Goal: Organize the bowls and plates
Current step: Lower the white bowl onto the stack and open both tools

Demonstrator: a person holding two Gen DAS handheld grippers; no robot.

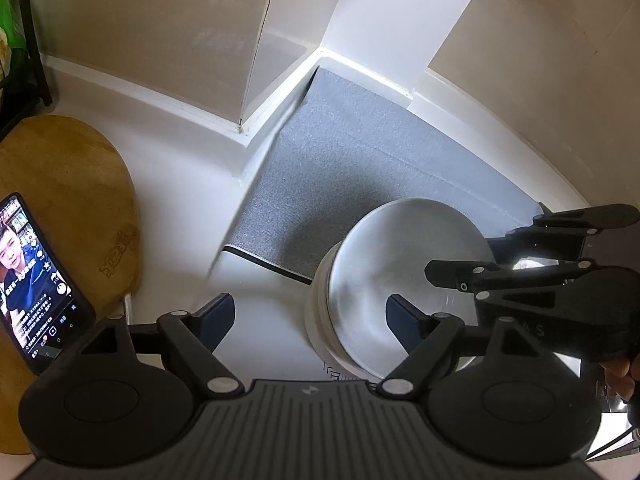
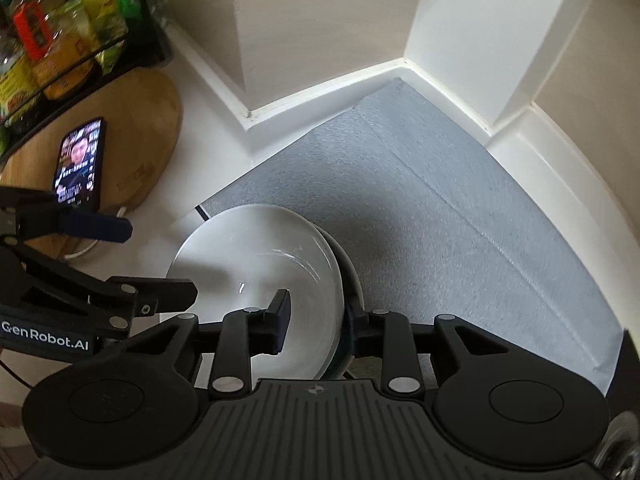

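A white plate (image 2: pixel 260 264) is held tilted above the grey mat (image 2: pixel 460 220), with a second dish edge (image 2: pixel 354 276) behind it. My right gripper (image 2: pixel 316 328) is shut on the plate's near rim, one finger inside and one behind. In the left wrist view the same stacked plates (image 1: pixel 400 272) show at the right, with the right gripper (image 1: pixel 440 272) reaching onto them. My left gripper (image 1: pixel 310 320) is open and empty, just left of the plates over the white counter (image 1: pixel 192 208); its right finger (image 1: pixel 404 320) lies in front of the plates.
A round wooden board (image 1: pixel 68 200) with a lit phone (image 1: pixel 36 280) lies at the left. A black rack of bottles and packets (image 2: pixel 52 40) stands behind it. White walls (image 2: pixel 320 20) and a baseboard corner (image 1: pixel 244 132) bound the mat at the back.
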